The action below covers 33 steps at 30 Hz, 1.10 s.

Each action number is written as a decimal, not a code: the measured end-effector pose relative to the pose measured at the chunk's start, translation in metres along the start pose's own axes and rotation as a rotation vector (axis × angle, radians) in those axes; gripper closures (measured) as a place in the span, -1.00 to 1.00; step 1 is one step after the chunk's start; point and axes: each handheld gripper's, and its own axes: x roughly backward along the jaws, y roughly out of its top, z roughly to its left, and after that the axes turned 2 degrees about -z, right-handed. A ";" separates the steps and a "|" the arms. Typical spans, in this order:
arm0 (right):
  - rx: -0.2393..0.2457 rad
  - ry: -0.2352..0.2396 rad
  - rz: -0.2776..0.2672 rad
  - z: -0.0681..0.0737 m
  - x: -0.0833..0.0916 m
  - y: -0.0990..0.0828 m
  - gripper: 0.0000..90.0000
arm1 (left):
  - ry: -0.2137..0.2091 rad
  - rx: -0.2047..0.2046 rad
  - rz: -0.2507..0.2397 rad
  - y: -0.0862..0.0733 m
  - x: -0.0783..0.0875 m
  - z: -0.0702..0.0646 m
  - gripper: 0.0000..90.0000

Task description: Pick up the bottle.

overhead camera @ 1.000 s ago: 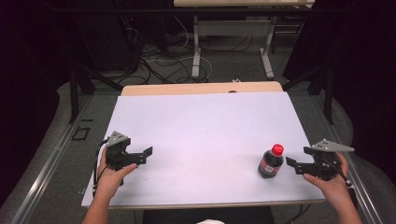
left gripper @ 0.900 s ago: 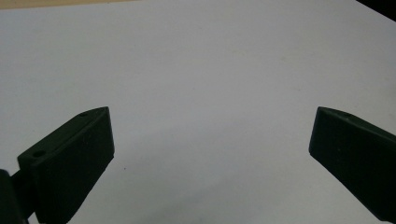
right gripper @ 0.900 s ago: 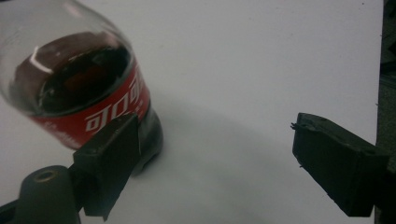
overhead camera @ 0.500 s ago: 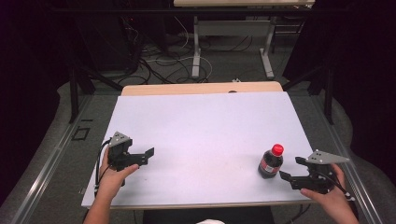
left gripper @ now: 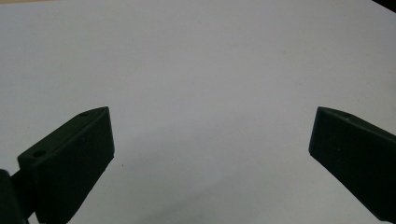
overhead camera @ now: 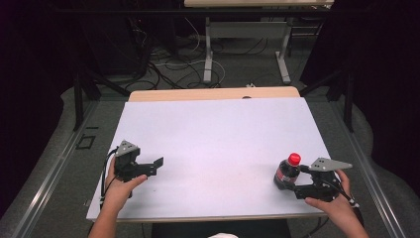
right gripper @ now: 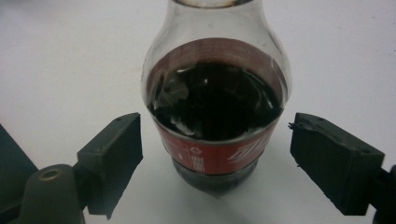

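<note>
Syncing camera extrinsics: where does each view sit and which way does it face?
High view: overhead, looking forward and down on the table; forearms, both hands, left gripper, right gripper.
Left gripper view: rides the gripper, faces bare tabletop; two spread jaws.
Right gripper view: rides the gripper, faces the cola bottle between its jaws.
Shared: bottle, high and right views.

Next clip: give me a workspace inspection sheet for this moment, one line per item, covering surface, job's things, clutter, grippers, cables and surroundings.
Surface: white table, bare apart from one bottle; a wooden strip runs along its far edge.
Job's things: cola bottle with red cap, upright near the table's right front, dark drink inside, red label.
Clutter: nothing seen.
Grippers: right gripper has just been closing its jaws; the bottle stands between them, gaps on both sides, not yet gripped. Left gripper open over bare table, nothing between its jaws.
Cables: loose cables on the floor beyond the table.
Surroundings: dark room, another table's legs behind.
</note>
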 end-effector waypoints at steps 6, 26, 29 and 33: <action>0.000 -0.006 0.004 0.000 -0.006 0.003 -0.53 | 0.002 0.000 0.003 0.000 0.000 0.000 -0.99; 0.031 -0.041 -0.004 0.006 -0.015 0.003 -0.37 | -0.002 -0.004 0.007 -0.001 -0.002 0.001 -0.99; 0.039 -0.055 -0.004 0.008 -0.014 0.003 -0.36 | -0.001 -0.004 0.007 -0.001 -0.002 0.000 -0.99; 0.042 -0.051 -0.009 0.007 -0.014 0.003 -0.36 | -0.002 -0.002 0.008 -0.001 -0.002 0.000 -0.99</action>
